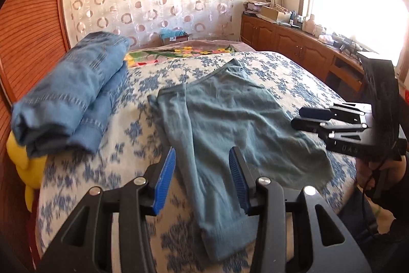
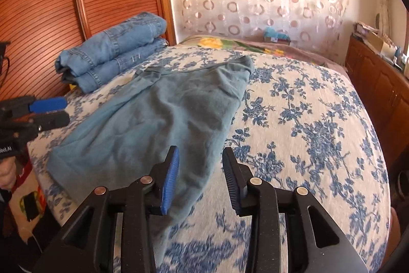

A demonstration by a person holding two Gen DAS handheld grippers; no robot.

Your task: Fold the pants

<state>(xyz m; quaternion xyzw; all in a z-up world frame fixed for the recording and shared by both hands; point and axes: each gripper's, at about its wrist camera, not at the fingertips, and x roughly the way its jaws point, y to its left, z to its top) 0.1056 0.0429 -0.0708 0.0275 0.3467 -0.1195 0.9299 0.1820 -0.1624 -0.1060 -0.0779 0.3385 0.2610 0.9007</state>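
Observation:
Grey-blue knit pants [image 1: 230, 119] lie spread on the flowered bedspread, waistband towards the far side, legs towards me; they also show in the right wrist view [image 2: 158, 127]. My left gripper [image 1: 203, 179] is open and empty, its jaws astride the left leg just above the cuff [image 1: 225, 239]. My right gripper [image 2: 200, 179] is open and empty, hovering over the right leg's lower edge. In the left wrist view the right gripper [image 1: 297, 118] shows at the right edge; in the right wrist view the left gripper [image 2: 64, 110] shows at the left edge.
A stack of folded blue jeans [image 1: 69, 94] lies at the bed's far left [image 2: 112, 50] by the slatted wooden wall. A flowered blanket [image 1: 179, 53] lies at the head of the bed. Wooden cabinets [image 1: 294, 42] run along the right under the window. A yellow cushion [image 1: 28, 165] sits off the bed's left edge.

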